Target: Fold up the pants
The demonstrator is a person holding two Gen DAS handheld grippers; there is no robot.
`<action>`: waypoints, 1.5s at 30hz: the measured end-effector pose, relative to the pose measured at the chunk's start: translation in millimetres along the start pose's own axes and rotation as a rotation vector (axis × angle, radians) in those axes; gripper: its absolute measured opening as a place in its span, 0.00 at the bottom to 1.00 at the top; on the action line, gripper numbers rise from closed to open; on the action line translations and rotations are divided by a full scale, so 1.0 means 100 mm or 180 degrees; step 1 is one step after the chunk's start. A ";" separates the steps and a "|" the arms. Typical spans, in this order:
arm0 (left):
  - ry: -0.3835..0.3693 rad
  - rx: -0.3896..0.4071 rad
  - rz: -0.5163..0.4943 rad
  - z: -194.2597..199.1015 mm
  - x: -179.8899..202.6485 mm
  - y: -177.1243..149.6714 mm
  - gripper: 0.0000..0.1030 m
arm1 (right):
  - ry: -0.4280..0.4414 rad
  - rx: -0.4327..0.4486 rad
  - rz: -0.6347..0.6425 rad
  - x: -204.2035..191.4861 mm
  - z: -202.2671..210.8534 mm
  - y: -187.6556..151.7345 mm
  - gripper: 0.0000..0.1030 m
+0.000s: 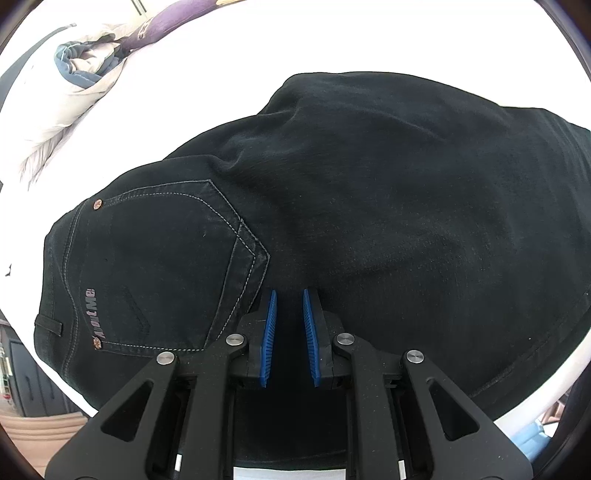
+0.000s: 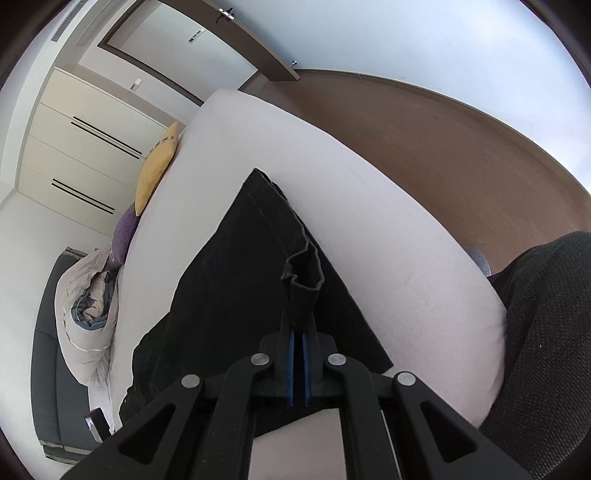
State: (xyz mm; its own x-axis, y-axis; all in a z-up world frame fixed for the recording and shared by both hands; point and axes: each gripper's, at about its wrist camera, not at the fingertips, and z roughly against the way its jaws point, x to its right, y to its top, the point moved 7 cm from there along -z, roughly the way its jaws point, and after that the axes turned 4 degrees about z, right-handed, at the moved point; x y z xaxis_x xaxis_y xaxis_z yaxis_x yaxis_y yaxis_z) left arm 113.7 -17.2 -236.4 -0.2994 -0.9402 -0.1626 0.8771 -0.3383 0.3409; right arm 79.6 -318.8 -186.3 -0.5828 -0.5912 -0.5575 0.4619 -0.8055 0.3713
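Black pants (image 1: pixel 351 206) lie on a white bed (image 1: pixel 207 74), seat and back pocket (image 1: pixel 155 258) toward the left. My left gripper (image 1: pixel 288 295) hovers low over the near edge of the pants beside the pocket, its blue pads (image 1: pixel 269 332) a little apart with nothing between them. In the right wrist view the pants (image 2: pixel 229 288) stretch away across the bed (image 2: pixel 369 221). My right gripper (image 2: pixel 298 328) is shut on a bunched fold of the hem (image 2: pixel 303 273), which stands up above the fingertips.
A rumpled grey-white duvet (image 1: pixel 70 81) and a purple pillow (image 1: pixel 166 22) lie at the far left of the bed. A yellow pillow (image 2: pixel 157 166) and wardrobe doors (image 2: pixel 85 147) stand beyond. Brown floor (image 2: pixel 424 147) runs along the bed's right side. A person's dark clothing (image 2: pixel 546 332) is at right.
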 end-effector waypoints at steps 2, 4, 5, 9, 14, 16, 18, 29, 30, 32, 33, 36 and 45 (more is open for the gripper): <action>0.0036 -0.0007 -0.0079 0.02 0.04 0.01 0.14 | 0.0044 -0.0054 -0.0125 0.08 -0.02 -0.05 0.03; 0.0068 -0.0006 -0.0168 0.04 0.08 0.01 0.14 | 0.0091 -0.0092 -0.0218 0.14 -0.01 -0.09 0.03; 0.0073 -0.0003 -0.0196 0.05 0.09 0.01 0.14 | 0.0095 -0.0103 -0.0213 0.14 0.01 -0.10 0.03; 0.0026 -0.0014 -0.0205 0.07 0.13 0.00 0.15 | 0.0103 -0.0131 -0.0216 0.17 0.05 -0.15 0.03; -0.0019 -0.0029 -0.0279 0.11 0.10 -0.06 0.15 | 0.0130 -0.0157 -0.0269 0.20 0.05 -0.16 0.03; -0.0028 -0.0047 -0.0335 0.11 0.10 -0.06 0.15 | 0.0119 -0.0181 -0.0270 0.21 0.03 -0.15 0.03; -0.0037 -0.0051 -0.0398 0.09 0.09 -0.08 0.15 | 0.0133 -0.0249 -0.0325 0.24 -0.01 -0.17 0.01; -0.0031 -0.0012 -0.0429 0.11 0.10 -0.16 0.15 | 0.0093 -0.0368 -0.0242 0.23 0.05 -0.15 0.04; -0.0029 -0.0007 -0.0434 0.12 0.10 -0.17 0.15 | 0.0088 -0.0373 -0.0255 0.23 0.04 -0.15 0.04; -0.0033 -0.0004 -0.0448 0.13 0.10 -0.22 0.15 | 0.0115 -0.0420 -0.0331 0.25 0.04 -0.15 0.04; -0.0036 -0.0005 -0.0449 0.14 0.10 -0.24 0.15 | 0.0127 -0.0431 -0.0389 0.27 0.05 -0.15 0.04; -0.0043 -0.0004 -0.0419 0.13 0.03 -0.24 0.15 | -0.0011 -0.0418 -0.0455 0.34 0.15 -0.12 0.17; -0.0072 0.0048 -0.0276 0.15 -0.06 -0.35 0.15 | 0.0153 -0.0164 0.0770 -0.73 0.44 0.15 0.29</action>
State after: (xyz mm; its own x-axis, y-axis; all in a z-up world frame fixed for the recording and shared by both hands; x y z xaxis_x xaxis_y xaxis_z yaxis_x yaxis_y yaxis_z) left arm 79.0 0.2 -233.6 -0.3827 -0.9079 -0.1712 0.8417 -0.4190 0.3405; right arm 99.1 -289.6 -107.3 -0.4193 -0.7629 -0.4920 0.6182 -0.6369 0.4607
